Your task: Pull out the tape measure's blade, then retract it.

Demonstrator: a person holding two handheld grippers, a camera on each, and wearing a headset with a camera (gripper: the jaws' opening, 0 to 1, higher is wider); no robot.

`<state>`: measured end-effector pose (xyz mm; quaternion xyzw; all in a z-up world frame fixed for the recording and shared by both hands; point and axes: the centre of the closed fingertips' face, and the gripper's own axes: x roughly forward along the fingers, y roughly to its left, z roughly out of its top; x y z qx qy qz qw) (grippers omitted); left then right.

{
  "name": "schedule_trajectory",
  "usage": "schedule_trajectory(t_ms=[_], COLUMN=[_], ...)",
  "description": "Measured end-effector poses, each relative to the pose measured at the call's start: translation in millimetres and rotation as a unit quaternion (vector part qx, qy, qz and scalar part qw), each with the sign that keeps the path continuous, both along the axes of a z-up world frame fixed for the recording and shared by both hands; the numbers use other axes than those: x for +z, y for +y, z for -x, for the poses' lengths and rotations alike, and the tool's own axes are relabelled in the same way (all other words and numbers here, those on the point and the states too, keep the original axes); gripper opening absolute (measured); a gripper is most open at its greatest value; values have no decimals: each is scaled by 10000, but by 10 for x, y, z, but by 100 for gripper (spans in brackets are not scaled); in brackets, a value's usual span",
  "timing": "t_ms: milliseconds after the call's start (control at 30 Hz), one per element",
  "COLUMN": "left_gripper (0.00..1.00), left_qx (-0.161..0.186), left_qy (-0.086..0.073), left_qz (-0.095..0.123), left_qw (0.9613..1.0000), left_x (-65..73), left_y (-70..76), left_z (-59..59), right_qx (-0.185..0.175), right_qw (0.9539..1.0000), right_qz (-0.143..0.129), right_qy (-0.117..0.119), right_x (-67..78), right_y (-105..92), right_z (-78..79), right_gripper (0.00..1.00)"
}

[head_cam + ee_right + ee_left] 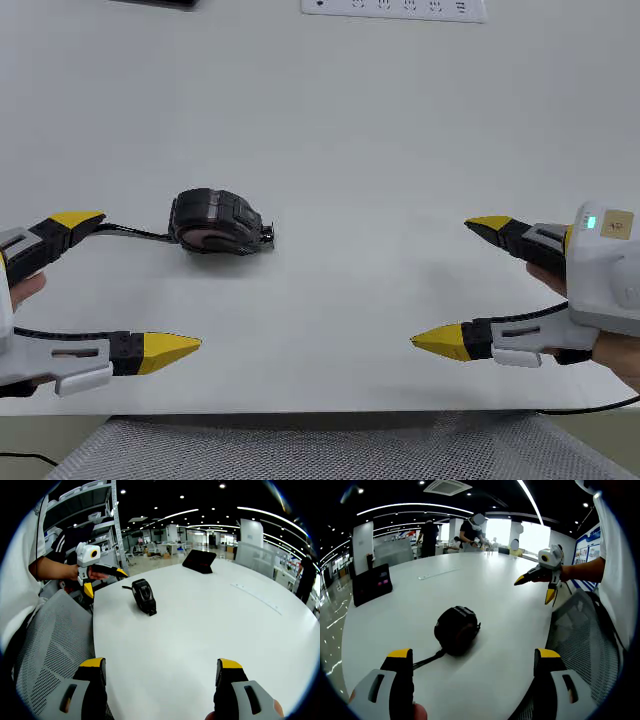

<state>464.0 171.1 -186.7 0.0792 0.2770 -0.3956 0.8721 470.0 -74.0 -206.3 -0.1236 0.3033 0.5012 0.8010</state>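
Head view looks down from the near edge over the white table. Left gripper view sits low at the left, facing right, close on the tape measure. Right gripper view faces left from farther back. All three share it.

Open-plan office or lab hall.
Large white table, ceiling strip lights, shelving, people in the background.

A white table carries a power strip (far edge), mesh chair alongside.
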Motion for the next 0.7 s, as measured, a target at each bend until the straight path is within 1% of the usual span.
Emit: schedule_trajectory(t_ms=[233, 500, 533, 700], left_gripper=[99, 97, 97, 95], left_qx=[-8, -30, -29, -11], left_qy=[15, -51, -47, -9], left_qz=[-16, -31, -39, -26], left_qw=[10000, 10000, 10000, 10000], left_x=[-9, 3, 1, -2], left_y=[6, 18, 27, 39], left_z=[6, -2, -3, -5], right_qx=[-15, -9, -13, 14], right_qw=[10000, 9999, 9999, 9999], right_qz=[-27, -13, -1, 18], right_qy=[-63, -108, -162, -130], right_x=[21, 40, 47, 49], right_y=[5, 8, 7, 11], right_z=[-12, -27, -43, -36], right_gripper=[92, 90, 91, 90])
